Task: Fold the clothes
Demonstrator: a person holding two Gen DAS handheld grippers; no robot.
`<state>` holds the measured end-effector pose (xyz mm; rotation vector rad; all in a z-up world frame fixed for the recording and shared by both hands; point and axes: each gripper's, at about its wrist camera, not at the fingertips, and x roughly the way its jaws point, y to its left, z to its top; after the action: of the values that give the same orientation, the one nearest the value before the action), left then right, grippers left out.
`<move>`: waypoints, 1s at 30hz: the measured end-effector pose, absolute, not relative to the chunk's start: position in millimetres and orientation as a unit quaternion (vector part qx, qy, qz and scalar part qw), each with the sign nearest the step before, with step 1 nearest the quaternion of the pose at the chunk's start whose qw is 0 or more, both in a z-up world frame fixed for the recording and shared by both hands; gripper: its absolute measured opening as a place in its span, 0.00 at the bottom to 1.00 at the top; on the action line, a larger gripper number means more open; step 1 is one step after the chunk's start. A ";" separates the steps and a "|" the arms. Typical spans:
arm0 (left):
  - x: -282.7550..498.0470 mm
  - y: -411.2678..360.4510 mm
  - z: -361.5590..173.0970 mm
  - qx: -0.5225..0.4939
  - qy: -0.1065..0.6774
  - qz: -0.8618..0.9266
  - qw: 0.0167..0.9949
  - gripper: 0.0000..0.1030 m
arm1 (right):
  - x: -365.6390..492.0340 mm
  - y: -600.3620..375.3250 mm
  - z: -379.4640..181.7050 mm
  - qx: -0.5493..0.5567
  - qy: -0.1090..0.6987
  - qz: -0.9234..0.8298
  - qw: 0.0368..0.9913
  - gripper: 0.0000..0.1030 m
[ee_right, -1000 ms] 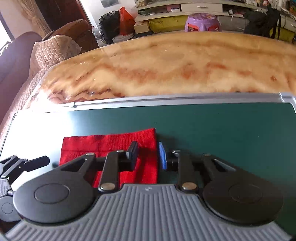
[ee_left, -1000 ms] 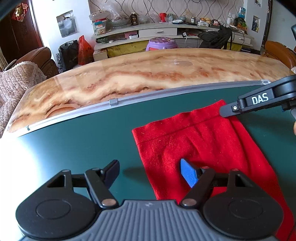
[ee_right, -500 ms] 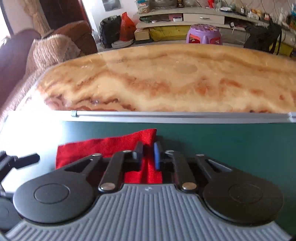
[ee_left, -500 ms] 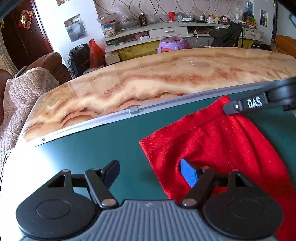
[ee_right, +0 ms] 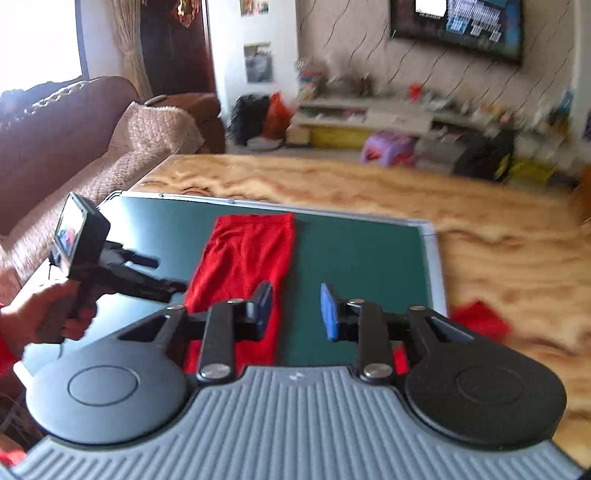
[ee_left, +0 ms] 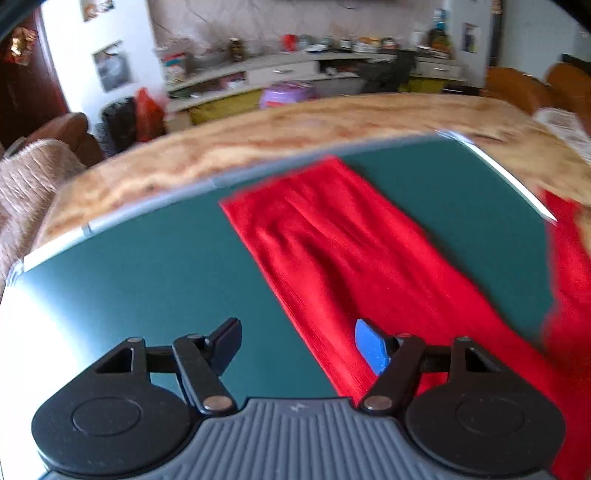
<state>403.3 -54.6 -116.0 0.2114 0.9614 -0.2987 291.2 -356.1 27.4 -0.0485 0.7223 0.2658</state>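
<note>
Here the right gripper (ee_right: 295,308) is opening over bare mat (ee_right: 351,251), empty; the left gripper (ee_left: 297,341) gapes beside the red garment (ee_left: 332,240).

A green mat (ee_right: 362,258) lies on the marble-patterned counter (ee_right: 498,236). Beyond stand a brown sofa (ee_right: 55,122), a purple stool (ee_right: 388,147) and a wall television (ee_right: 458,26).

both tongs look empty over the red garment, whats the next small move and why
Probably bring the right tongs down to the near end of the red garment and pinch it for the next fold. The garment lies flat as a long strip on the green mat, so it seems only partly folded. The right jaws are opening with nothing between them, and the left tongs are open and empty too.
</note>
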 end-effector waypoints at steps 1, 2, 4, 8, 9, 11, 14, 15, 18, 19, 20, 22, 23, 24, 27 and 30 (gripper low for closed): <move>382.1 -54.1 -115.4 0.096 0.469 -0.150 0.865 0.74 | 272.0 -358.6 29.0 -0.021 0.358 0.130 0.924 0.49; 361.9 -53.7 -116.0 0.091 0.478 -0.156 0.860 0.75 | 252.4 -359.9 25.9 -0.011 0.368 0.134 0.920 0.49; 329.1 -50.6 -120.5 0.074 0.501 -0.161 0.847 0.75 | 220.4 -358.9 6.6 0.026 0.396 0.150 0.905 0.49; 287.8 -38.5 -131.3 0.034 0.542 -0.154 0.825 0.75 | 189.1 -343.6 -68.4 0.155 0.466 0.180 0.852 0.49; 279.9 -34.8 -131.8 0.022 0.546 -0.152 0.824 0.75 | 186.3 -341.3 -86.4 0.197 0.479 0.184 0.836 0.48; 265.9 -27.9 -131.5 0.002 0.550 -0.145 0.822 0.75 | 188.1 -340.5 -110.2 0.265 0.485 0.179 0.814 0.41; 250.1 -17.6 -132.6 -0.020 0.552 -0.137 0.823 0.75 | 195.6 -340.9 -132.9 0.322 0.493 0.156 0.793 0.40; 246.2 -14.4 -133.5 -0.022 0.551 -0.137 0.823 0.75 | 198.5 -341.7 -136.5 0.326 0.495 0.144 0.792 0.40; 233.8 -13.0 -135.2 -0.012 0.546 -0.134 0.827 0.75 | 205.0 -344.1 -141.9 0.326 0.501 0.121 0.792 0.40; 229.6 -13.8 -135.7 -0.007 0.545 -0.132 0.828 0.75 | 205.6 -344.1 -143.0 0.324 0.503 0.117 0.792 0.40; 226.4 -14.8 -136.1 -0.007 0.544 -0.132 0.829 0.75 | 207.8 -343.4 -144.5 0.321 0.505 0.114 0.793 0.38; 223.1 -16.3 -138.3 -0.014 0.544 -0.132 0.828 0.75 | 212.4 -341.0 -150.2 0.316 0.516 0.107 0.789 0.28; 221.6 -17.1 -139.5 -0.018 0.544 -0.132 0.828 0.75 | 213.6 -339.8 -154.0 0.314 0.520 0.103 0.788 0.28; 220.8 -18.2 -140.4 -0.018 0.544 -0.131 0.829 0.75 | 214.5 -338.3 -157.2 0.313 0.523 0.101 0.787 0.28; 219.5 -21.5 -143.1 -0.018 0.541 -0.129 0.831 0.75 | 217.5 -331.9 -166.5 0.307 0.530 0.087 0.785 0.28; 218.3 -22.6 -145.3 -0.019 0.541 -0.129 0.831 0.75 | 215.9 -331.9 -172.3 0.309 0.529 0.083 0.786 0.12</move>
<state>218.3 -22.6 -145.3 -0.0407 1.1465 -0.2728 215.9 -331.9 -172.3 0.6656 1.1406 0.1795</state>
